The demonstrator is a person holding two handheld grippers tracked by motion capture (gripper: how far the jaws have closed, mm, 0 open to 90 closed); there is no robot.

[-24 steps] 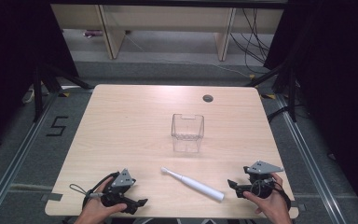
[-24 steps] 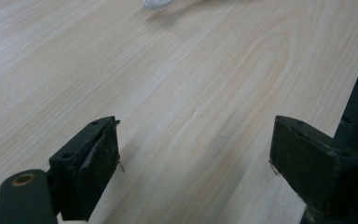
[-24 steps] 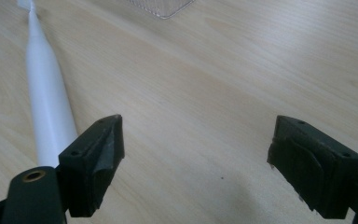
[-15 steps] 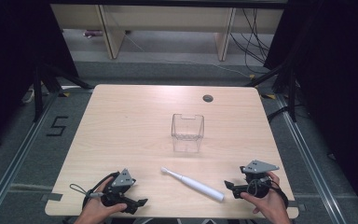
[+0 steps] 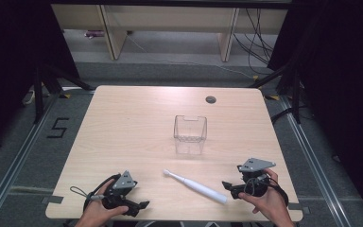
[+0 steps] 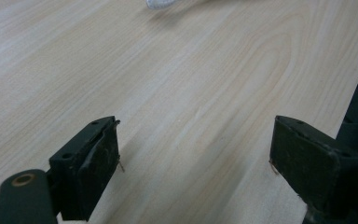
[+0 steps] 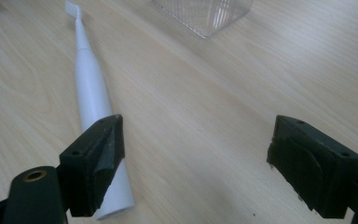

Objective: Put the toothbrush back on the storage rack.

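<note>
On the wooden table (image 5: 137, 127) lies a slim, all-white electric toothbrush (image 5: 196, 186).

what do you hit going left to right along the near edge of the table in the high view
left hand-held gripper → toothbrush → right hand-held gripper

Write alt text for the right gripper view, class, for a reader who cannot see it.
A white electric toothbrush lies flat on a pale wooden table, its handle end passing behind the left-hand jaw of the open right gripper, with nothing between the jaws. A clear ribbed container stands beyond, at the top edge.
</note>
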